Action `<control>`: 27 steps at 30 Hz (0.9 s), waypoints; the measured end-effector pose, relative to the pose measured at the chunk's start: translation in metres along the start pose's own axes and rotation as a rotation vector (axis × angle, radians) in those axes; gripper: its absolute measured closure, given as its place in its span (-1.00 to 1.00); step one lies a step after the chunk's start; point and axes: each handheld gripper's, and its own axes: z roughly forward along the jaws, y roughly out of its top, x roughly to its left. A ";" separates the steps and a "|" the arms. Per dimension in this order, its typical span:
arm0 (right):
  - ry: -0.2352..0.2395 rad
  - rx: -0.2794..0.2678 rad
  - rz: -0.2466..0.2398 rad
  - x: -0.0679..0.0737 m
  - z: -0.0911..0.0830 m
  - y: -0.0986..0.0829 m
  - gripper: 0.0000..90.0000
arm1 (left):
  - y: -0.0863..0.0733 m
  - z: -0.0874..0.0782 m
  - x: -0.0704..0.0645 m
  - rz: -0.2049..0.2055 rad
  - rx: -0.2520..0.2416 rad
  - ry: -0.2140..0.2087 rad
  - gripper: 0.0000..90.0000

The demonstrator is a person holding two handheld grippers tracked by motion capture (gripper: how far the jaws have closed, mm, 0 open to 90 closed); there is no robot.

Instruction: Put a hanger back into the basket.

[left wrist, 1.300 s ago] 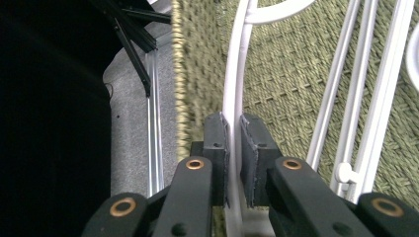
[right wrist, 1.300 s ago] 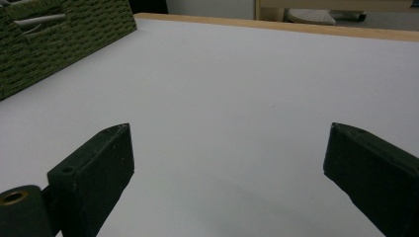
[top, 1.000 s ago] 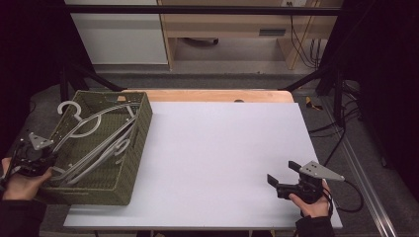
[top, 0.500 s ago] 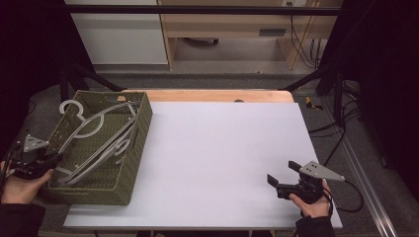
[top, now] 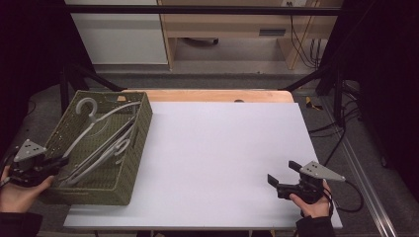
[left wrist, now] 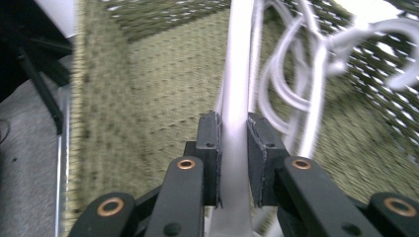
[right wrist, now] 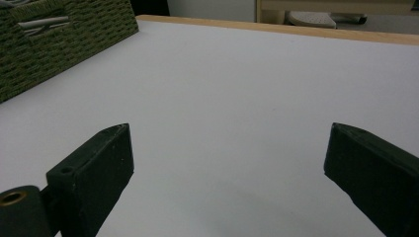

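Observation:
A green woven basket (top: 132, 148) stands at the table's left side and holds several white hangers (top: 101, 122), one hook (top: 87, 104) rising over its far left rim. My left gripper (top: 55, 163) reaches in over the basket's near left corner. In the left gripper view, the left gripper (left wrist: 232, 158) is shut on the straight bar of a white hanger (left wrist: 237, 74), with other hangers (left wrist: 316, 84) lying to its right. My right gripper (top: 282, 178) rests low over the table's near right part, and in its own view the right gripper (right wrist: 227, 163) is wide open with nothing between its jaws.
The white table top (top: 222, 148) stretches between basket and right gripper. A wooden edge (top: 217, 95) runs along its far side. The basket's wall (right wrist: 59, 44) appears far left in the right gripper view. Cables (top: 346, 128) hang off the table's right side.
My left gripper has drawn slightly back toward the near left, and the hanger's hook has shifted right inside the basket. The right gripper has stayed put.

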 end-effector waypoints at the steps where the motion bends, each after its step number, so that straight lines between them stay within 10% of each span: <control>1: 0.000 0.000 -0.001 0.000 0.000 0.000 -0.89 | 0.000 0.000 -0.004 0.018 0.012 -0.006 0.70; 17: 0.002 -0.001 0.000 0.001 0.000 0.000 -0.89 | 0.003 0.006 -0.014 0.030 0.124 -0.062 0.57; 27: 0.000 -0.006 -0.004 0.000 -0.001 0.001 -0.89 | 0.023 -0.008 -0.033 0.026 -0.041 -0.041 0.33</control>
